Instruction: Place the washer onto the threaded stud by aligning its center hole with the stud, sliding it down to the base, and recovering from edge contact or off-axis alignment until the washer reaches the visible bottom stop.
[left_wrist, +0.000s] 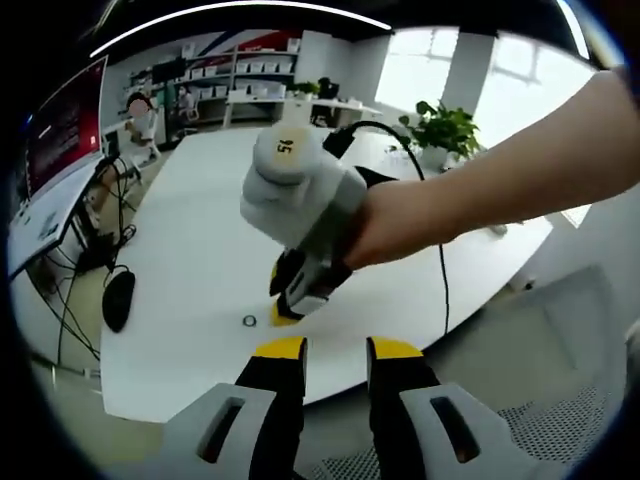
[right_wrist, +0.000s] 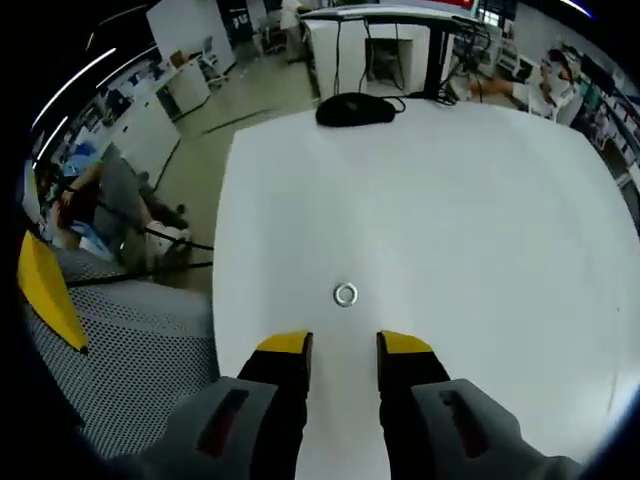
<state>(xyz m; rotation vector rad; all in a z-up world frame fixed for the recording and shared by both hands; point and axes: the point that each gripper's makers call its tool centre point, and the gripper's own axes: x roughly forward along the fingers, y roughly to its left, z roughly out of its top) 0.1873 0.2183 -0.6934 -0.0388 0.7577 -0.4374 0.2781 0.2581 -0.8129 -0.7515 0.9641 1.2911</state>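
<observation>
Washer (right_wrist: 345, 294), small metal ring, flat on white table (right_wrist: 480, 220), right gripper (right_wrist: 345, 345) jaws parted, empty, left gripper (left_wrist: 335, 348) likewise.

silver washer (right_wrist: 345, 294), white table (right_wrist: 480, 200), yellow-tipped jaws

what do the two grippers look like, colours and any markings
Both grippers have black fingers with yellow tips on grey bodies: the left gripper and the right gripper. In the left gripper view the right gripper's grey housing bears a number and trails a black cable.
</observation>
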